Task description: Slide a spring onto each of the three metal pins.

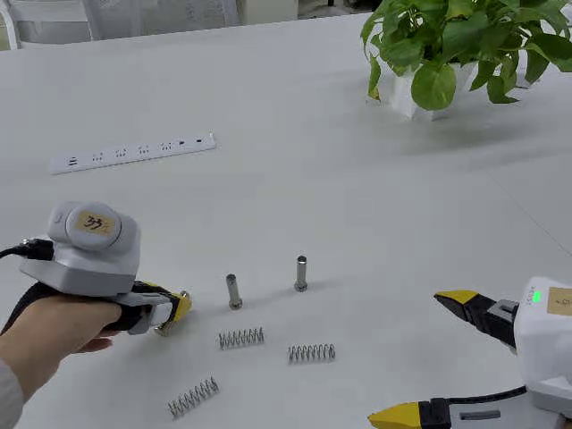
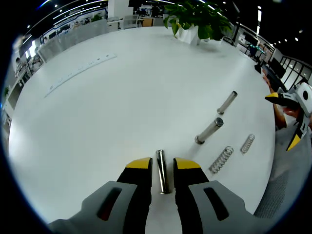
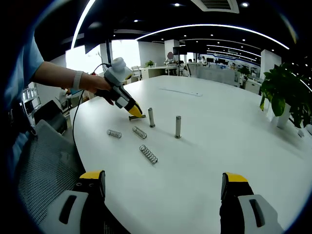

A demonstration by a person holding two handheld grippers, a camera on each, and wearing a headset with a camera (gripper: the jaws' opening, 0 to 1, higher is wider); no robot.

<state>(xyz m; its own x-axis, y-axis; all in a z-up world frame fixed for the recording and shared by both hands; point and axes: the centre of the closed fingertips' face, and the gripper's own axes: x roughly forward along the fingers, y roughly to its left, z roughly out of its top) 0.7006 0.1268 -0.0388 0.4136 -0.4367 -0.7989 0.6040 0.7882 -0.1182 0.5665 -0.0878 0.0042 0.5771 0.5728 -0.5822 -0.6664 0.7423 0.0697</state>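
Observation:
Two metal pins stand upright on the white table, one at the left and one at the right. A third pin sits between the jaws of my left gripper, which is shut on it low over the table, left of the standing pins. Three springs lie loose in front of them: one near the left pin, one to its right, one nearer me. My right gripper hovers wide open at the front right, holding nothing. The right gripper view looks across its own open jaws at the springs.
A white power strip lies at the back left. A potted plant stands at the back right. A person's hand holds the left gripper. The table's front edge curves close under the right gripper.

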